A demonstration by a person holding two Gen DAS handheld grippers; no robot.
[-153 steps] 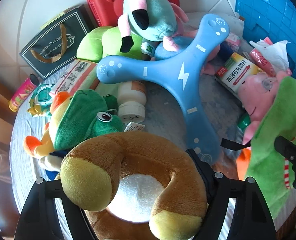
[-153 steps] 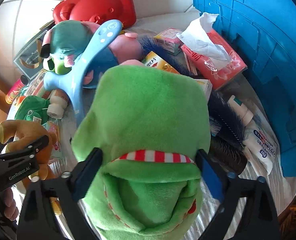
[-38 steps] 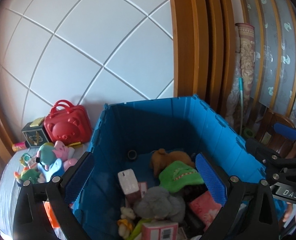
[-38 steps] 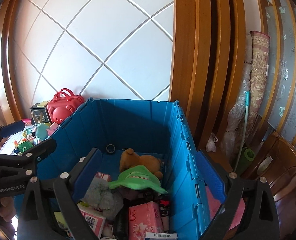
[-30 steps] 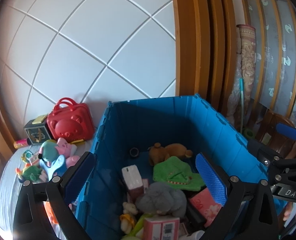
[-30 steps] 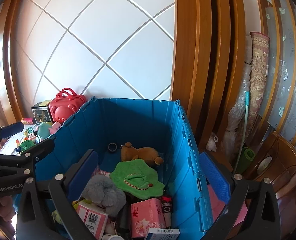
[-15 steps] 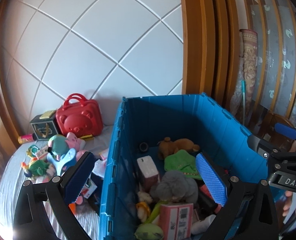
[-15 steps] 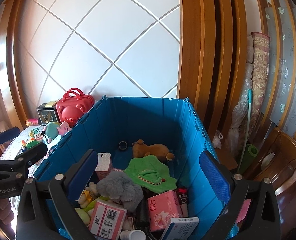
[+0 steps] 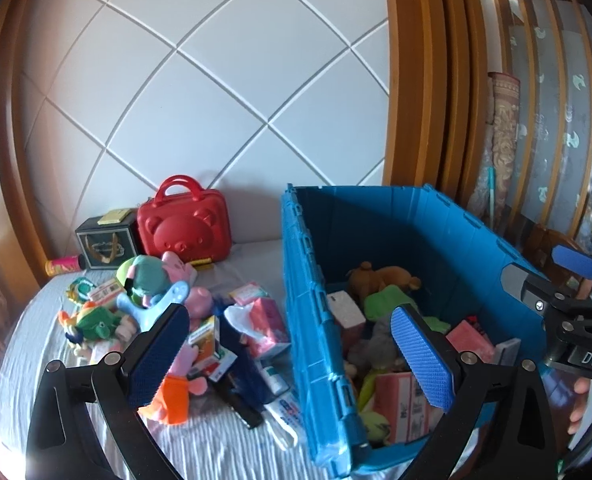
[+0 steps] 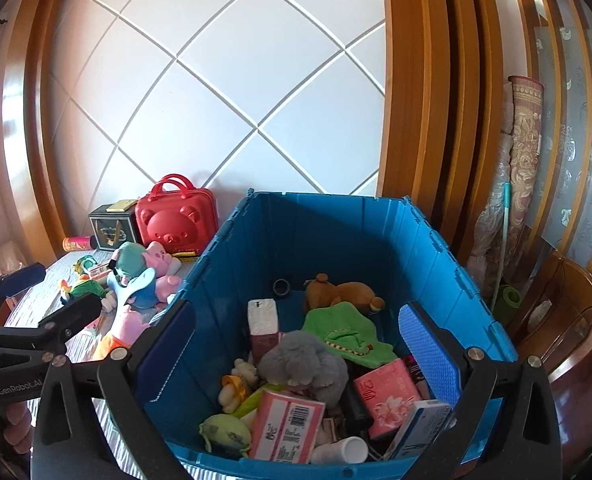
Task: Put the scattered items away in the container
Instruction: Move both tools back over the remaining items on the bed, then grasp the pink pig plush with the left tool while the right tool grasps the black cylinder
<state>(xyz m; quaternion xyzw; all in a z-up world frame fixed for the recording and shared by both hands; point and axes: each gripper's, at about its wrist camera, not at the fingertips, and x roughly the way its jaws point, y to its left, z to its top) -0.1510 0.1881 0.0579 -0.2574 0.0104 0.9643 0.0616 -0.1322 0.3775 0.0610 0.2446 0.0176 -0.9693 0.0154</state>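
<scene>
Hovering: two grippers, left gripper and right gripper, jaws spread, empty | one blue crate

Bright daylight comes from the left, leaving glare on the white wall and blown-out patches low left (left wrist view). Strong fisheye bending curves the edges into black corners; the centre is sharp.

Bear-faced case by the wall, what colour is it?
Red; the case shows best in the right wrist view.
</scene>
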